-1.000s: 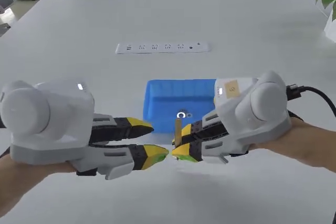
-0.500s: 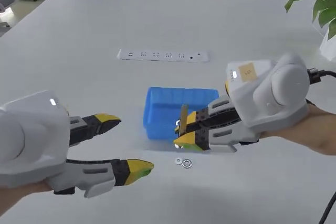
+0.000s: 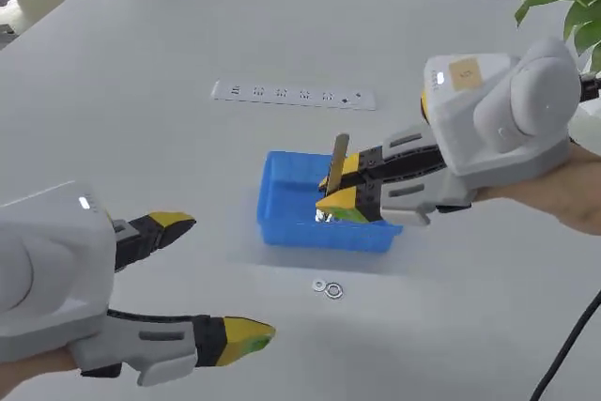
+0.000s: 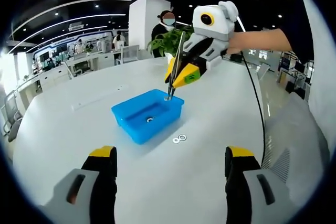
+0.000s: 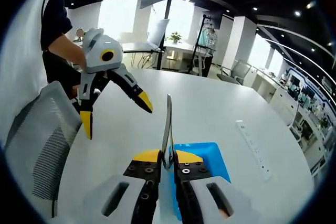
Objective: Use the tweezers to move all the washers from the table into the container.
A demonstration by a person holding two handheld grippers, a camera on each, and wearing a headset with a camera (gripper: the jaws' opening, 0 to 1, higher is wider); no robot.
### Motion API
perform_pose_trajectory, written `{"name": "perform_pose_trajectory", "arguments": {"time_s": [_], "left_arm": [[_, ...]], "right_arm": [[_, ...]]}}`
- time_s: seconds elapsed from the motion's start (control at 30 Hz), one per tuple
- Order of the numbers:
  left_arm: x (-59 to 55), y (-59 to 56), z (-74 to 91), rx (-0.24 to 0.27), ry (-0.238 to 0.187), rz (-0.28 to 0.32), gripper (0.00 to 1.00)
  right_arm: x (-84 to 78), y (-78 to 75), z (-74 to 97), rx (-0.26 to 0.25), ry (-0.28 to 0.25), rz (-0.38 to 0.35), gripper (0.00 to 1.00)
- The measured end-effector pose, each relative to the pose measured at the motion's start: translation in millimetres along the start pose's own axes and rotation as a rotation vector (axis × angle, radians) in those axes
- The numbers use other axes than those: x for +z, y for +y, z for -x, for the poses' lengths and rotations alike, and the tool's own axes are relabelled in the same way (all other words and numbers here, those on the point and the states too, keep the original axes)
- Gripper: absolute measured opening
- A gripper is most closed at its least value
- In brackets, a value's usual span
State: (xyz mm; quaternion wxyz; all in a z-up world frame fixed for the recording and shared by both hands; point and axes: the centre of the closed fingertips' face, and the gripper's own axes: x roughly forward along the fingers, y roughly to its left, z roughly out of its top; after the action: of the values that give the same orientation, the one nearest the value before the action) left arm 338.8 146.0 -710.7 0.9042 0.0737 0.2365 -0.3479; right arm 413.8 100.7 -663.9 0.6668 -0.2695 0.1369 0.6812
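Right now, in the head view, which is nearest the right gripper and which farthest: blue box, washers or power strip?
1. Blue box, just below the right gripper.
2. Washers, on the table at the box's near side.
3. Power strip, beyond the box's far side.

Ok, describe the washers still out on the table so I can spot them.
Find the blue container on the white table. On the bare top just off its near wall lie two small silver washers side by side. Unlike the washer in the container, they sit outside it.
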Motion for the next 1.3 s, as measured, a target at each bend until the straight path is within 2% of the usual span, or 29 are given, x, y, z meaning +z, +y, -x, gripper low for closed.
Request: {"name": "perform_pose_trajectory", "arguments": {"time_s": [0.17, 0.3, 0.4, 0.5, 0.53, 0.6, 0.7, 0.77, 0.83, 0.9, 1.0, 1.3], "left_arm": [[-9.1, -7.9, -2.4, -0.036, 0.024, 0.011, 1.00], [-13.3, -8.4, -3.9, -0.046, 0.041, 0.002, 0.99], [-14.4, -6.3, -5.7, -0.042, 0.038, 0.010, 0.99], [-14.3, 1.3, -9.4, 0.002, 0.019, 0.043, 0.99], [-14.5, 1.7, -9.4, 0.001, 0.017, 0.036, 0.99], [-15.3, 4.4, -10.4, 0.011, 0.017, 0.024, 0.99], [-16.3, 2.2, -13.9, -0.005, 0.022, 0.015, 0.99], [-17.1, -5.2, -17.1, -0.044, 0.029, 0.002, 0.99], [-18.2, -19.0, -19.5, -0.119, 0.040, -0.005, 0.99], [-17.2, -22.6, -22.0, -0.122, 0.037, -0.016, 0.98], [-17.3, -26.7, -24.1, -0.132, 0.041, -0.025, 0.99], [-18.2, -21.0, -21.3, -0.116, 0.042, -0.024, 0.99]], "right_arm": [[-6.0, -20.1, -2.2, -0.037, -0.009, -0.038, 0.10], [-15.2, -32.8, -6.8, -0.052, -0.002, -0.062, 0.10], [-22.8, -45.3, -10.5, -0.074, -0.002, -0.093, 0.10], [-33.6, -54.9, -15.1, -0.093, 0.006, -0.118, 0.10], [-39.4, -56.9, -17.3, -0.097, 0.014, -0.121, 0.10], [-49.4, -58.4, -20.2, -0.100, 0.034, -0.127, 0.10], [-58.7, -60.8, -24.5, -0.102, 0.042, -0.140, 0.10], [-66.8, -65.5, -28.4, -0.105, 0.051, -0.155, 0.10], [-69.7, -66.8, -31.1, -0.107, 0.046, -0.174, 0.10], [-71.2, -66.5, -34.4, -0.102, 0.033, -0.187, 0.10], [-78.4, -66.1, -40.9, -0.102, 0.042, -0.194, 0.10], [-91.9, -60.3, -51.0, -0.090, 0.071, -0.200, 0.10]]}}
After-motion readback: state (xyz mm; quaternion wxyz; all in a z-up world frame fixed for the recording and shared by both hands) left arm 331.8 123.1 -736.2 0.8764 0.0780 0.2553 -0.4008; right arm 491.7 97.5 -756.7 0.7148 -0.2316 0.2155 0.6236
